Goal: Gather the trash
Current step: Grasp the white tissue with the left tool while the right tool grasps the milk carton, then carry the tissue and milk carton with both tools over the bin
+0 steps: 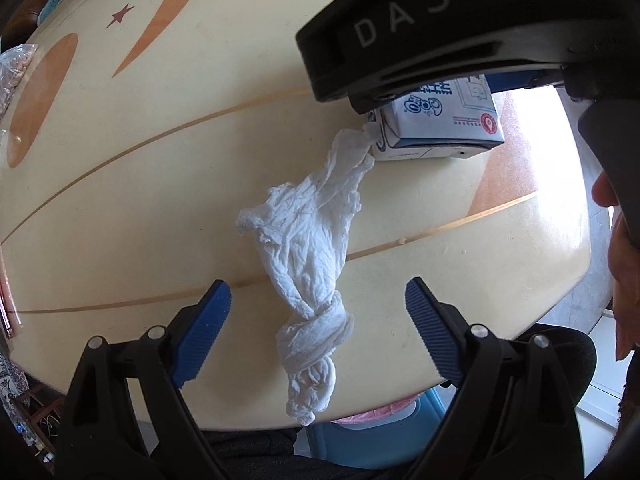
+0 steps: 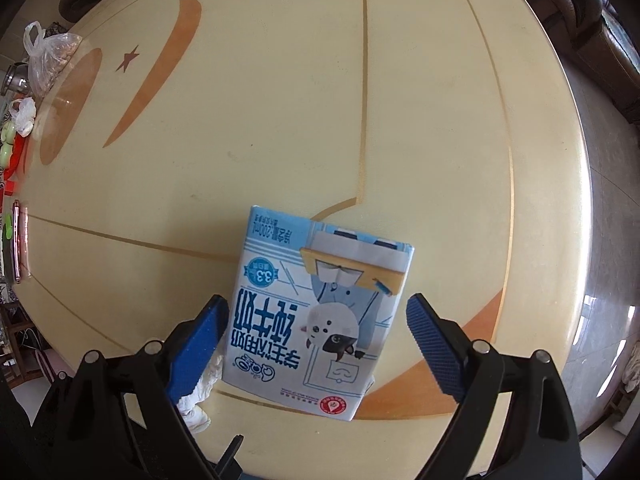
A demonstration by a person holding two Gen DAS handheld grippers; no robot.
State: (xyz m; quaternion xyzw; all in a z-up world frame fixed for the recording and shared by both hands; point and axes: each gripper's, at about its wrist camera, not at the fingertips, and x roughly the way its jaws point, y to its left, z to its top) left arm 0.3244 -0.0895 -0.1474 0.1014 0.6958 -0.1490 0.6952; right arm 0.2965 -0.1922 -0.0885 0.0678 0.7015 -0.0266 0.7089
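A crumpled white tissue [image 1: 308,264] lies on the cream round table [image 1: 140,208], reaching from its near edge toward a blue and white milk carton [image 1: 444,120]. My left gripper [image 1: 318,304] is open, its blue pads on either side of the tissue's knotted near end, just above it. In the right wrist view the carton [image 2: 316,320] lies flat on the table [image 2: 280,120], with a bit of the tissue [image 2: 200,396] by the left finger. My right gripper [image 2: 318,320] is open with the carton between its fingers. Its black body [image 1: 440,20] hangs over the carton.
A clear plastic bag [image 2: 48,56], a glass jar [image 2: 16,78] and small items sit at the table's far left edge. A phone [image 2: 17,240] lies at the left rim. A blue bin with a pink liner [image 1: 380,416] stands below the table's near edge. Dark chairs [image 2: 580,20] stand behind the table.
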